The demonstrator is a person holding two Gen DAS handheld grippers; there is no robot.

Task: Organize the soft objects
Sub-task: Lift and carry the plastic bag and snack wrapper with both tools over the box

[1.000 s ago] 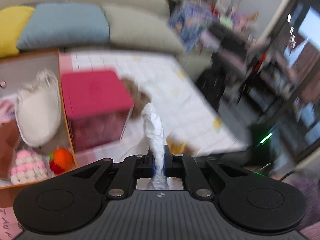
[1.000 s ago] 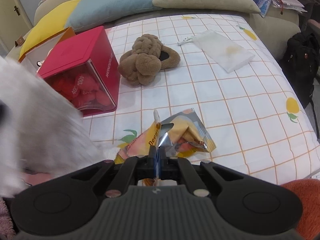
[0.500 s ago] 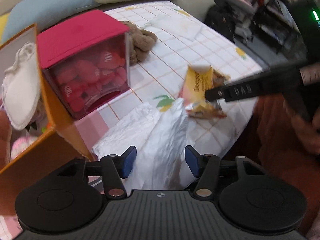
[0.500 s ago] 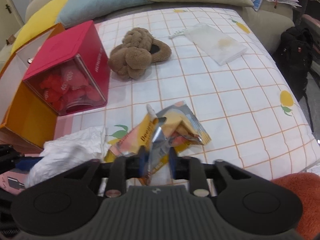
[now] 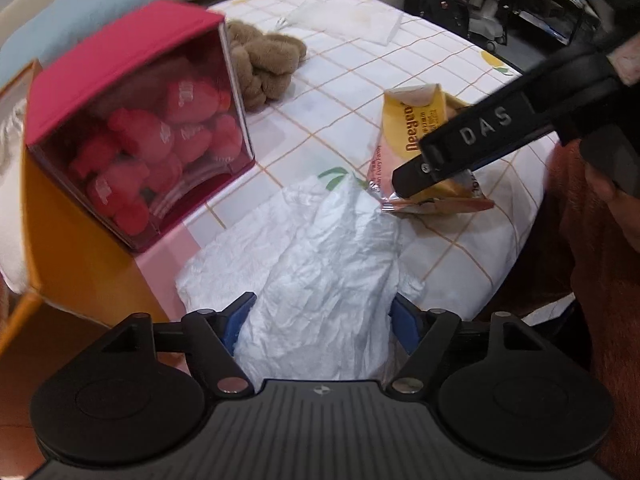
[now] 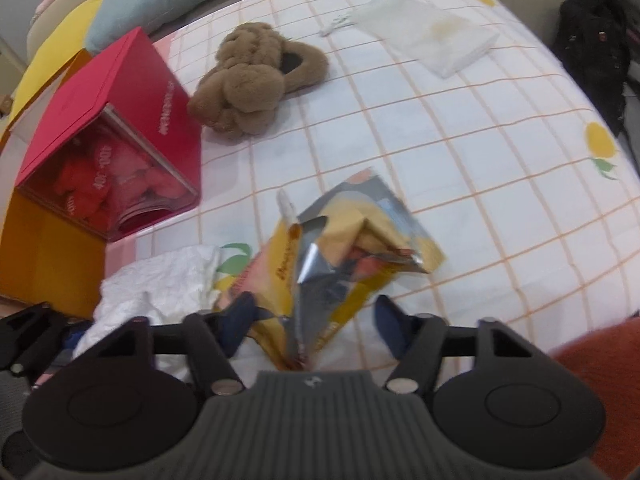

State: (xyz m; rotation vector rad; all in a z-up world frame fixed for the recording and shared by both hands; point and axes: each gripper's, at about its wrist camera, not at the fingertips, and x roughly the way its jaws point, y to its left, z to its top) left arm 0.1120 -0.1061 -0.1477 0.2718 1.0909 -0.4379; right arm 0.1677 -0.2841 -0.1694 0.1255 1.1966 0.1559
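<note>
In the left wrist view, the left gripper stands spread wide, the crumpled white plastic bag lying loose between its blue fingertips, just beside the red-lidded clear box.

In the right wrist view, the right gripper is likewise released, the torn yellow foil snack packet resting between its fingertips, with the white bag touching its left edge and the red box beyond.

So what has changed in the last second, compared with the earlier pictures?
Both tools opened. The left tool let go of the white crumpled bag, now lying on the bed; the right tool released the yellow snack packet. The red box and brown plush stayed put.
</note>
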